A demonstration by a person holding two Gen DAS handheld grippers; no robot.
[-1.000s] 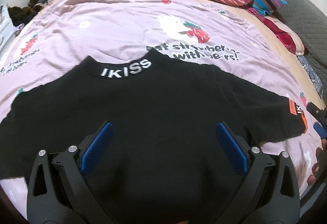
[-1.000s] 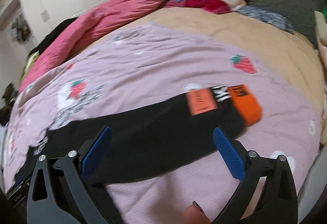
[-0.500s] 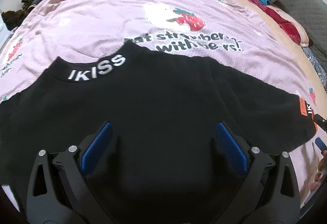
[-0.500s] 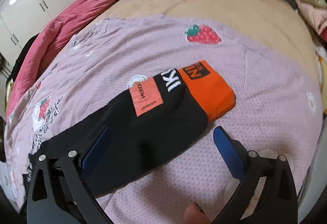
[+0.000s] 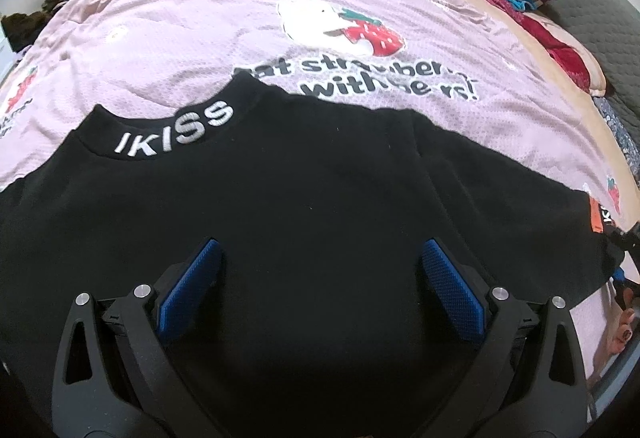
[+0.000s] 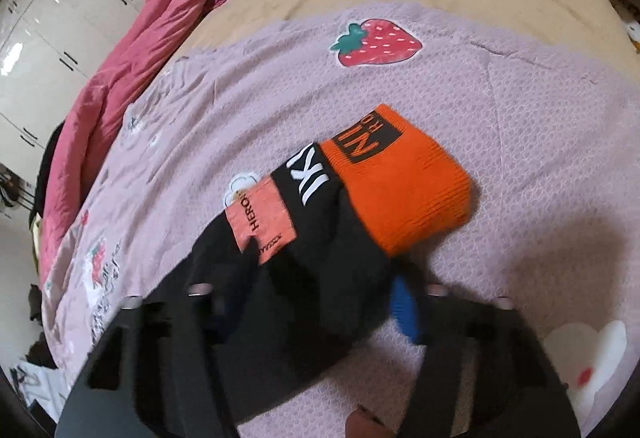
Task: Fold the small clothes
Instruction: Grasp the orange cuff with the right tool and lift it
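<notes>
Around the sleeve, right claw (closing)

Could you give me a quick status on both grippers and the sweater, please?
Left gripper open over sweater. Right gripper jaws just closing around sleeve; grip unclear through blur. Nothing in the way.

Right gripper, blurred, its jaws having just been closing with the black sleeve between the blue pads; contact cannot be judged. The orange cuff lies just ahead of the fingertips on the pink strawberry-print blanket. A pink duvet lies far ahead-left.
</notes>
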